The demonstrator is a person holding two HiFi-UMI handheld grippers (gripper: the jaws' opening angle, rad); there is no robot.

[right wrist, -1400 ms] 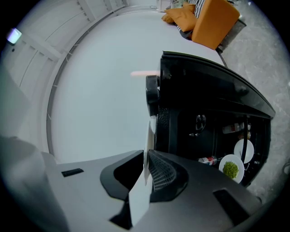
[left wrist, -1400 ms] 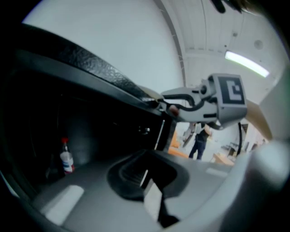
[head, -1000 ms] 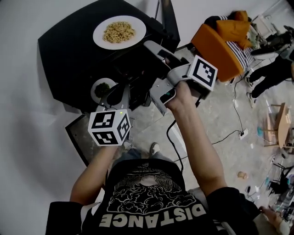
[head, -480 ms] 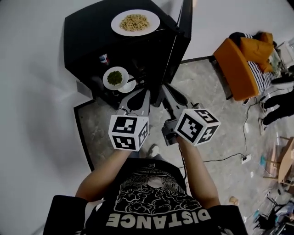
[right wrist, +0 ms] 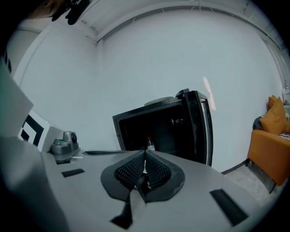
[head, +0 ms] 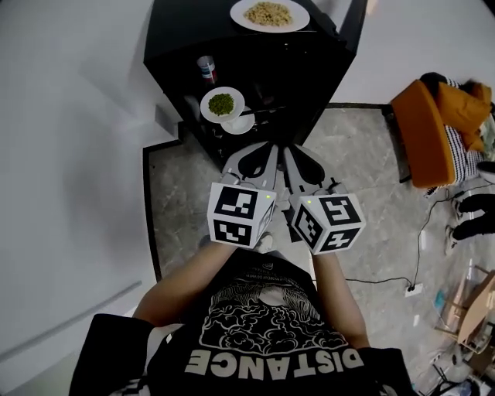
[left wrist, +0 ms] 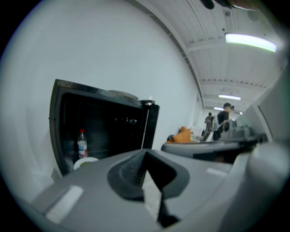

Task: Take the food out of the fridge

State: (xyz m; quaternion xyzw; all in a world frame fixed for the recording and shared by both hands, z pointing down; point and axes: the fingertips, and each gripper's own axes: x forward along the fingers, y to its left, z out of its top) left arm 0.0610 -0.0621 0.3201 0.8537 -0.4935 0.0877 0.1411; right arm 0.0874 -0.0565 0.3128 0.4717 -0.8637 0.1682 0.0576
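backed off from the fridge (head: 174,46): left gripper (head: 259,148) and right gripper (head: 294,153) side by side, jaws pressed together, empty. noodle plate (head: 270,14) on top; greens plate (head: 222,104) inside is likely next, needing opened jaws.

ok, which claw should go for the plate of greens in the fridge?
Left, probably. The plate of greens sits left in the fridge, nearer the left claw. The right claw is farther across, toward the open door. Both are shut and empty.
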